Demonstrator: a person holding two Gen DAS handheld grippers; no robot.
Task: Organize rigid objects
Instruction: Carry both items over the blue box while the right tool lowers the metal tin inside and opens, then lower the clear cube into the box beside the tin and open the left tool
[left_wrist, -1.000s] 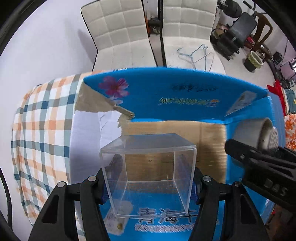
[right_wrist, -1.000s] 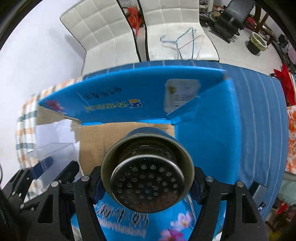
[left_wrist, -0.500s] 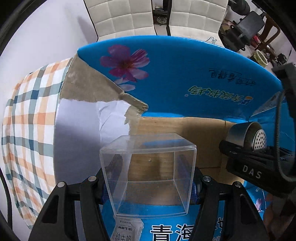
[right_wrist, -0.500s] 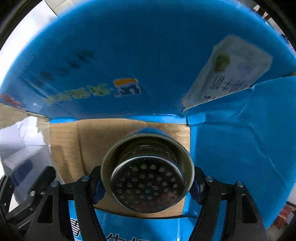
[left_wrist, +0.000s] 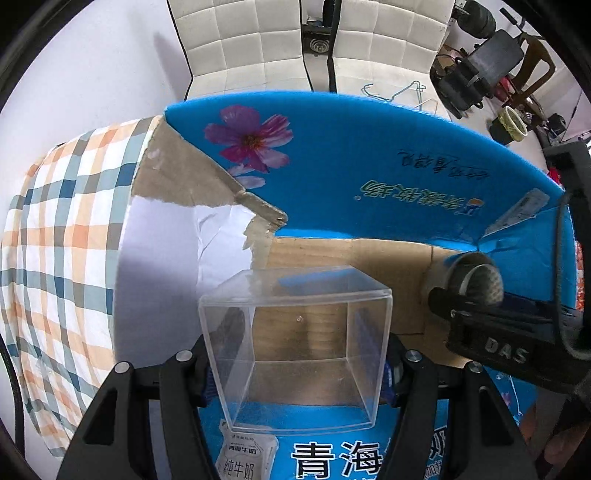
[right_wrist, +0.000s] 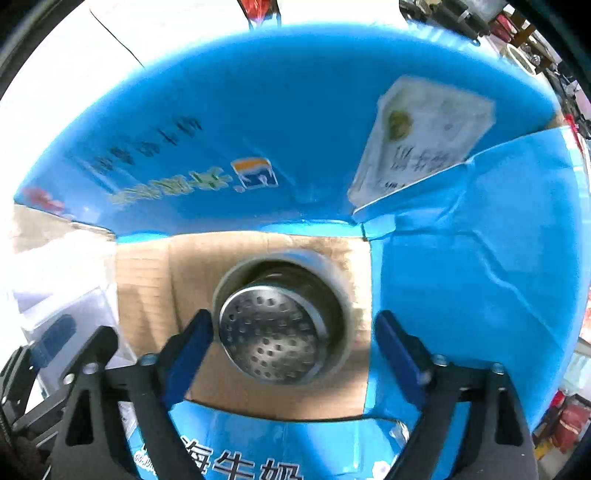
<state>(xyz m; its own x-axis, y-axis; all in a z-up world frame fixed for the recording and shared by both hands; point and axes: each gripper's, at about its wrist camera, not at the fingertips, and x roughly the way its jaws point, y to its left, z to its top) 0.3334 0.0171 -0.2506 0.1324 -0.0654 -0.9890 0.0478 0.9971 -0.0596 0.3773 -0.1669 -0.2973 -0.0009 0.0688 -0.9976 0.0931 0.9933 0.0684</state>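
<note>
Right now the left gripper (left_wrist: 295, 363) is clamping a clear plastic box (left_wrist: 295, 347) between its two fingers, one pad pressing each side wall, and the box is sitting upright with its open face toward the camera. It is hanging above the near left part of the blue cardboard carton (left_wrist: 369, 155), over the brown cardboard floor (left_wrist: 314, 251), close to the carton's torn left wall; whether it is touching the floor I cannot tell. Under the carton, a checked tablecloth (left_wrist: 55, 240) is showing along the left edge of the table.

Meanwhile, the right gripper (right_wrist: 293, 341) is standing with its jaws spread wide and nothing in its grasp. A metal strainer cup (right_wrist: 277, 328) is lying between the blue finger pads (right_wrist: 192, 347), its perforated end facing the camera; the left pad is sitting just beside the rim, while the right pad is standing clearly apart from it. The cup is lying on its side on the brown floor near the carton's far right corner, just beside the blue right wall. A white label (right_wrist: 424, 136) is sticking to the far wall above it.

From the left wrist view, the same cup (left_wrist: 469, 277) is showing at the right, partly hidden behind the black body of the right gripper (left_wrist: 491, 339), well apart from the clear box.
</note>
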